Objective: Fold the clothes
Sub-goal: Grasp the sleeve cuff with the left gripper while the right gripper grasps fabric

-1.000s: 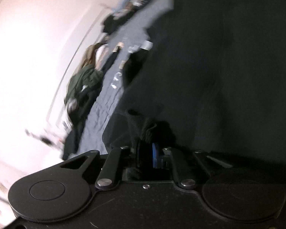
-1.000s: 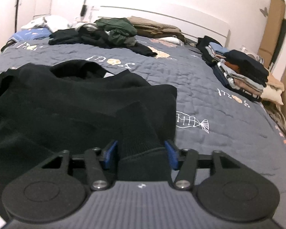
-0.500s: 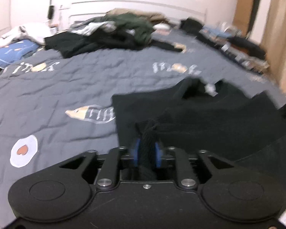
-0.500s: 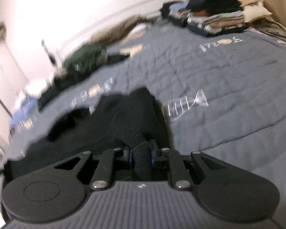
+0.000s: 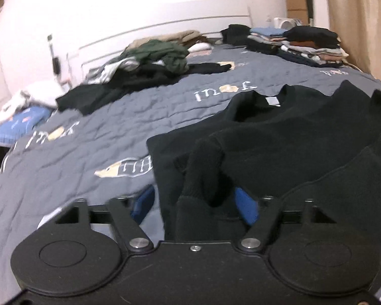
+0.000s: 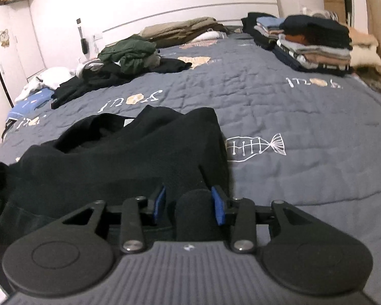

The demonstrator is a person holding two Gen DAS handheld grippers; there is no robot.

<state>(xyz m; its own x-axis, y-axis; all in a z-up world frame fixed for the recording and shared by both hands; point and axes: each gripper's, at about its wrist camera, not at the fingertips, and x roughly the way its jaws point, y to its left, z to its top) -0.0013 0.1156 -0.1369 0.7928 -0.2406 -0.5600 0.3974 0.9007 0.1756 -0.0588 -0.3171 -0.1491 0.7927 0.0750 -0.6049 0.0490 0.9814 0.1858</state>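
1. Your left gripper (image 5: 195,203) stands spread wide around a sleeve of the black sweater (image 5: 292,137).
2. Your right gripper (image 6: 188,202) is likewise released, cuff between its pads.
3. The sweater lies on the grey quilt (image 6: 279,106), its hem cut off.

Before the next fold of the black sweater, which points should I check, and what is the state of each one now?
1. Left gripper open: ok, blue pads apart, a black sleeve cuff loose between them.
2. Right gripper open: ok, pads apart around a cuff.
3. Black knit sweater lies on the grey quilted bedspread: ok.
4. Collar with white label faces up: ok.
5. Sweater flat, no wrinkles: not ok, folds bunch near the shoulders.
6. Hem position: cannot tell, hidden below the view.
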